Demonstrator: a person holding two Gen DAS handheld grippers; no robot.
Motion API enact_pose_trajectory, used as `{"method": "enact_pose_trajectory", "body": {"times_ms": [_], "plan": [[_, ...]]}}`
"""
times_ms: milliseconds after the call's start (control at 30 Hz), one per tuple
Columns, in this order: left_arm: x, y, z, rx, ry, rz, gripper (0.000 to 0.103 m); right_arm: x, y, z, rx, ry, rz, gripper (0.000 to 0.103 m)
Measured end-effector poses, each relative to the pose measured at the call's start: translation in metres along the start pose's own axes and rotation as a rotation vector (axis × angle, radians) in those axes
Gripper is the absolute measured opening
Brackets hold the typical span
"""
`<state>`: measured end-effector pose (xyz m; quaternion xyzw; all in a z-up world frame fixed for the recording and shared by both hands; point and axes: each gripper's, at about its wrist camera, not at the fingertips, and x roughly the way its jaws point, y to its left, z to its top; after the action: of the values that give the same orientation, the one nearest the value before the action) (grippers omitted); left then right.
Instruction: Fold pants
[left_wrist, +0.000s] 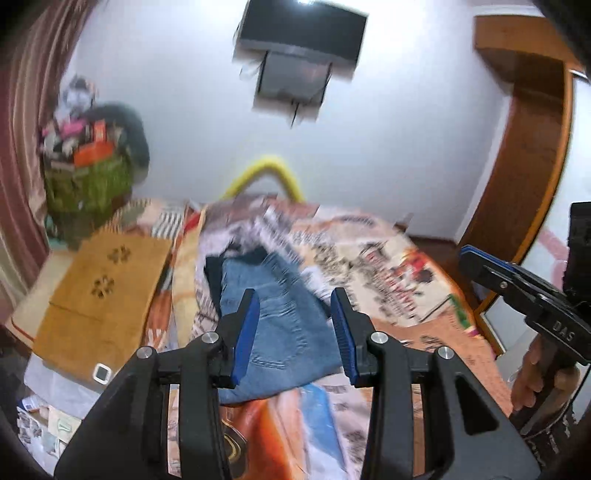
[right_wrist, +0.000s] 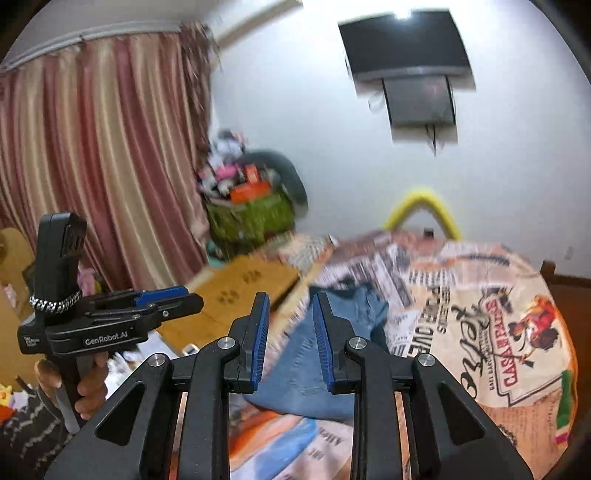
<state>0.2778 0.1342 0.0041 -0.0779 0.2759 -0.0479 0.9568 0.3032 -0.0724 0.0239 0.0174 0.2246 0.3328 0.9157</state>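
A pair of blue jeans (left_wrist: 280, 328) lies folded into a compact pile on the printed bedspread (left_wrist: 399, 280); it also shows in the right wrist view (right_wrist: 314, 365). My left gripper (left_wrist: 293, 332) is open and empty, held above the near edge of the jeans. My right gripper (right_wrist: 290, 338) is open and empty, raised above the jeans. The right gripper shows at the right edge of the left wrist view (left_wrist: 517, 280). The left gripper shows at the left of the right wrist view (right_wrist: 162, 301).
A brown cardboard box (left_wrist: 99, 291) lies left of the bed. A green basket of clutter (left_wrist: 88, 173) stands by the striped curtain (right_wrist: 103, 155). A dark monitor (left_wrist: 303, 33) hangs on the white wall. A wooden door frame (left_wrist: 524, 155) is at right.
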Motion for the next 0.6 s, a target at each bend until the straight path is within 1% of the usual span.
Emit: {"method": "enact_pose_trajectory", "body": {"times_ms": [33, 133, 233, 300, 333, 367, 400, 433, 467, 500, 533, 567, 600], "plan": [[-0.020, -0.008, -0.002, 0.013, -0.033, 0.001, 0.039, -0.023, 0.012, 0.001, -0.016, -0.037, 0.000, 0.022], [-0.082, -0.033, -0.013, 0.065, -0.139, 0.022, 0.039, -0.068, 0.036, -0.004, -0.044, -0.113, -0.001, 0.022], [-0.125, -0.055, -0.030, 0.111, -0.220, 0.060, 0.039, -0.104, 0.055, -0.015, -0.062, -0.166, 0.016, 0.022], [-0.146, -0.065, -0.042, 0.128, -0.261, 0.079, 0.043, -0.123, 0.068, -0.026, -0.078, -0.186, 0.028, 0.023], [-0.156, -0.071, -0.050, 0.131, -0.284, 0.092, 0.048, -0.130, 0.073, -0.031, -0.083, -0.196, 0.020, 0.025], [-0.166, -0.076, -0.059, 0.135, -0.304, 0.095, 0.053, -0.136, 0.076, -0.036, -0.089, -0.207, 0.004, 0.029], [-0.172, -0.079, -0.066, 0.150, -0.308, 0.054, 0.055, -0.143, 0.082, -0.042, -0.100, -0.224, -0.021, 0.037], [-0.181, -0.083, -0.075, 0.154, -0.325, 0.062, 0.058, -0.150, 0.088, -0.049, -0.116, -0.242, -0.051, 0.041], [-0.186, -0.084, -0.080, 0.153, -0.334, 0.069, 0.065, -0.153, 0.091, -0.054, -0.126, -0.253, -0.070, 0.050], [-0.192, -0.086, -0.086, 0.147, -0.346, 0.081, 0.068, -0.157, 0.096, -0.059, -0.139, -0.264, -0.091, 0.057], [-0.195, -0.086, -0.088, 0.143, -0.352, 0.084, 0.076, -0.160, 0.099, -0.063, -0.150, -0.269, -0.106, 0.060], [-0.197, -0.085, -0.091, 0.133, -0.360, 0.087, 0.085, -0.162, 0.102, -0.065, -0.155, -0.267, -0.113, 0.067], [-0.200, -0.085, -0.094, 0.123, -0.372, 0.090, 0.088, -0.162, 0.102, -0.068, -0.146, -0.263, -0.118, 0.074]]}}
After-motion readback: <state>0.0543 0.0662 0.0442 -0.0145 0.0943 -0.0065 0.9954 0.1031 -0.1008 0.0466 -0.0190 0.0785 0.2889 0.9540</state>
